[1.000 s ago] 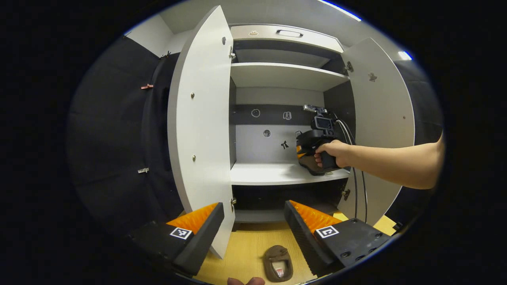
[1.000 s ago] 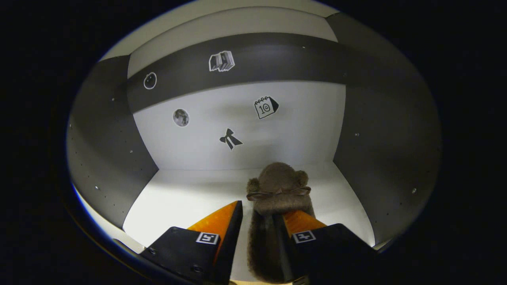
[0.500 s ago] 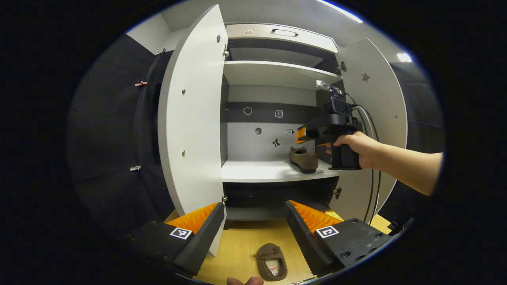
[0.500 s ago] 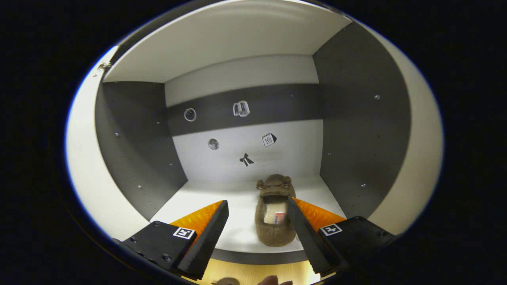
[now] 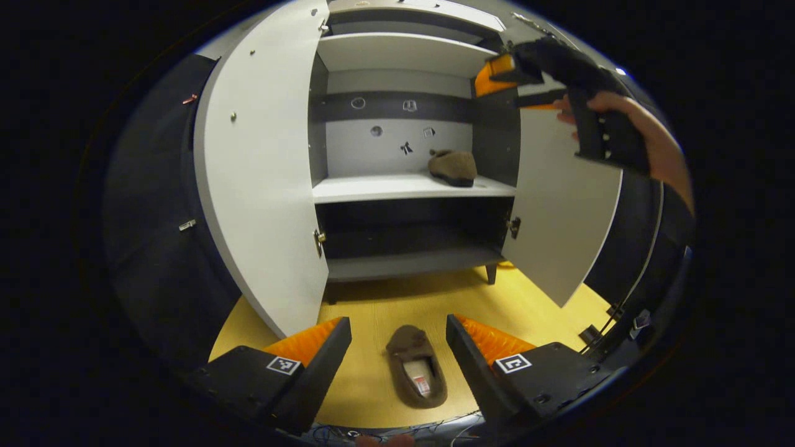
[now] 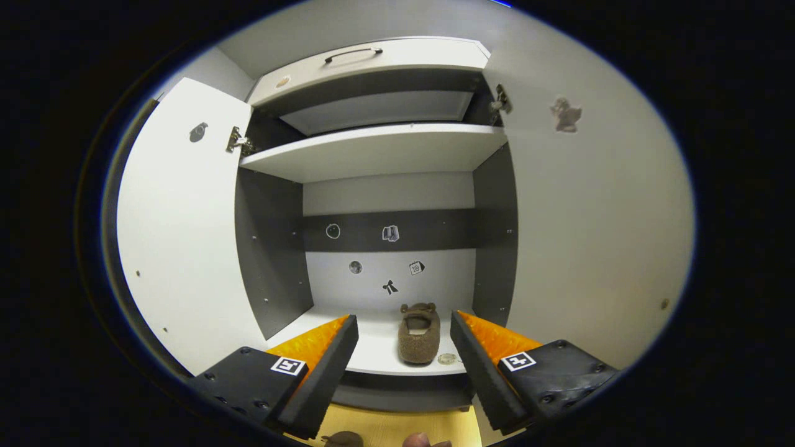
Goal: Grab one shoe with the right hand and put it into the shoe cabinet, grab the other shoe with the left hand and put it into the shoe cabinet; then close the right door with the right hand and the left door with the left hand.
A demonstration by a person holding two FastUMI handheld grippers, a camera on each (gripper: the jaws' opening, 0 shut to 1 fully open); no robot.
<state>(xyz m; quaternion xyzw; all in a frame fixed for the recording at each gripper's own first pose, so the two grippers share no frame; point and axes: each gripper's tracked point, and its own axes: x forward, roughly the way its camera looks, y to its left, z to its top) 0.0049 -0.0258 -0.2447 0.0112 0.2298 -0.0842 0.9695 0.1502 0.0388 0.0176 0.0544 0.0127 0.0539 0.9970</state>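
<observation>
The right gripper, fingers apart, has pulled back from the first shoe on the shelf, so the left gripper, also apart, takes the floor shoe next.

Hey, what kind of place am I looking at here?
Probably a staged booth set up like a home entryway: a white two-door shoe cabinet standing open on a yellow wood-grain floor, one brown fuzzy slipper on its shelf, black cloth walls around.
</observation>
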